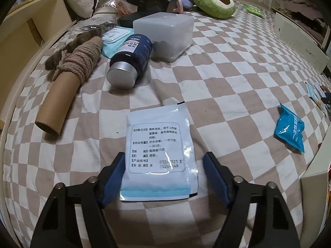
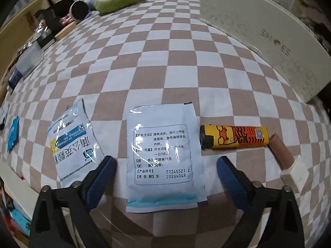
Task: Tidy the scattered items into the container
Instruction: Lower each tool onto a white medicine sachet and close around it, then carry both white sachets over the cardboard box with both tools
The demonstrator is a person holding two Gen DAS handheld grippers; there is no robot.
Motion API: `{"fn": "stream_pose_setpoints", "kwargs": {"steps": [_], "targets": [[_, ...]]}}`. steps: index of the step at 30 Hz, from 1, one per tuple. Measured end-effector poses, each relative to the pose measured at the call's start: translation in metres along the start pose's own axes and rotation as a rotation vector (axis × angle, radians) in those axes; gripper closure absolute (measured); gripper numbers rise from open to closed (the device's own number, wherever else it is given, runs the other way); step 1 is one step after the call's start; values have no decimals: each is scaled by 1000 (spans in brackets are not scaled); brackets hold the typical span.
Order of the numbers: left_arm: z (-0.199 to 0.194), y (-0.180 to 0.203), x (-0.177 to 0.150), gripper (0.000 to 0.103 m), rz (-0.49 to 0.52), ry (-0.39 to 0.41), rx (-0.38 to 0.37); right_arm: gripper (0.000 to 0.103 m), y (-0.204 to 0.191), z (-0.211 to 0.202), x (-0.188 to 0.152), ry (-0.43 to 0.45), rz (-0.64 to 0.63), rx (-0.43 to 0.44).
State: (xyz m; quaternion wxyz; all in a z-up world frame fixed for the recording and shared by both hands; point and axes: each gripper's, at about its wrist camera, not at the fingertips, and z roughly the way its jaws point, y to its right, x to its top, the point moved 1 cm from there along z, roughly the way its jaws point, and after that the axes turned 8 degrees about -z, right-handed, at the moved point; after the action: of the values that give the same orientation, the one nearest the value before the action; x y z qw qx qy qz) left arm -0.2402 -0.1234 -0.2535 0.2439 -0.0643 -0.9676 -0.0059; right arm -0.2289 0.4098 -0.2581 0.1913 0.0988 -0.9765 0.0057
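Observation:
In the left wrist view a pale blue medicine sachet (image 1: 160, 155) lies flat on the checked bedsheet between the fingers of my open left gripper (image 1: 165, 163). A translucent plastic container (image 1: 165, 35) stands farther back, beside a dark blue bottle (image 1: 130, 60) on its side. In the right wrist view another pale blue sachet (image 2: 163, 157) lies between the fingers of my open right gripper (image 2: 165, 169). A second sachet (image 2: 74, 144) lies to its left and a yellow lighter (image 2: 233, 137) to its right.
A cardboard tube wrapped in rope (image 1: 68, 82), a teal tissue pack (image 1: 115, 39), a blue packet (image 1: 289, 128) and a green avocado plush (image 1: 213, 2) lie on the bed. A brown cylinder (image 2: 281, 153) and a white box (image 2: 269, 41) lie at the right.

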Motion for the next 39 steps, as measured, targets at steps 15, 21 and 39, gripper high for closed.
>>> {"fn": "stream_pose_setpoints", "kwargs": {"steps": [15, 21, 39], "targets": [[-1, -1, 5, 40, -37, -19, 12, 51, -6, -12, 7, 2, 12, 15], [-9, 4, 3, 42, -58, -33, 22, 52, -13, -16, 2, 5, 18, 49], [-66, 27, 7, 61, -52, 49, -2, 55, -21, -64, 0, 70, 77, 132]]}}
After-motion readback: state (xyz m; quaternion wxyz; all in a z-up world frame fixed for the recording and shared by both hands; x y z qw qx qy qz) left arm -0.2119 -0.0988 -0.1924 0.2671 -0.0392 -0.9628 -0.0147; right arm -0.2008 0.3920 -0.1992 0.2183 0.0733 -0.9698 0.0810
